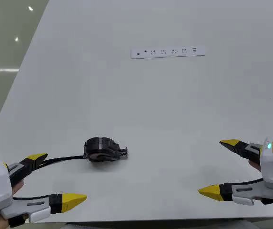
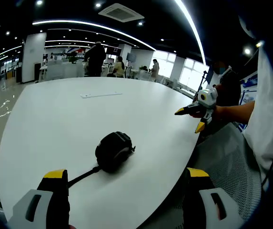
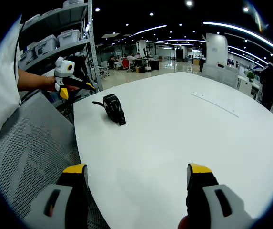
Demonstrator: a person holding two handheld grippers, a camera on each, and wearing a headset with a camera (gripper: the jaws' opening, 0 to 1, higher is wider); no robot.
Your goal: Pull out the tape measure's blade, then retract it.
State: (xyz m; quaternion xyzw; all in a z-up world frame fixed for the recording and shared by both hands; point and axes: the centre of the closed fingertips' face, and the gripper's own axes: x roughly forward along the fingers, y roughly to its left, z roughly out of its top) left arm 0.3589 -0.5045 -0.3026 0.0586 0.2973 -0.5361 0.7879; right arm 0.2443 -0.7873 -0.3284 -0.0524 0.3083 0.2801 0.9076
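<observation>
Left claw (image 1: 65,175) gaping near tape measure (image 1: 103,150), right claw (image 1: 210,166) gaping, shelving (image 3: 55,33) in right gripper view

Table (image 1: 184,109): smooth, matt white. Tape measure (image 1: 101,150): black plastic, slight sheen. Floor (image 1: 3,52), upper left: glossy, reflective.

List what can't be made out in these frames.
- Tape measure: blade hook and lock too small to make out, head view.
- Black strap: far end hidden behind a jaw of the left hand-held gripper, head view.
- Power strip: switch state too small, head view; a thin sliver in the left gripper view.
</observation>
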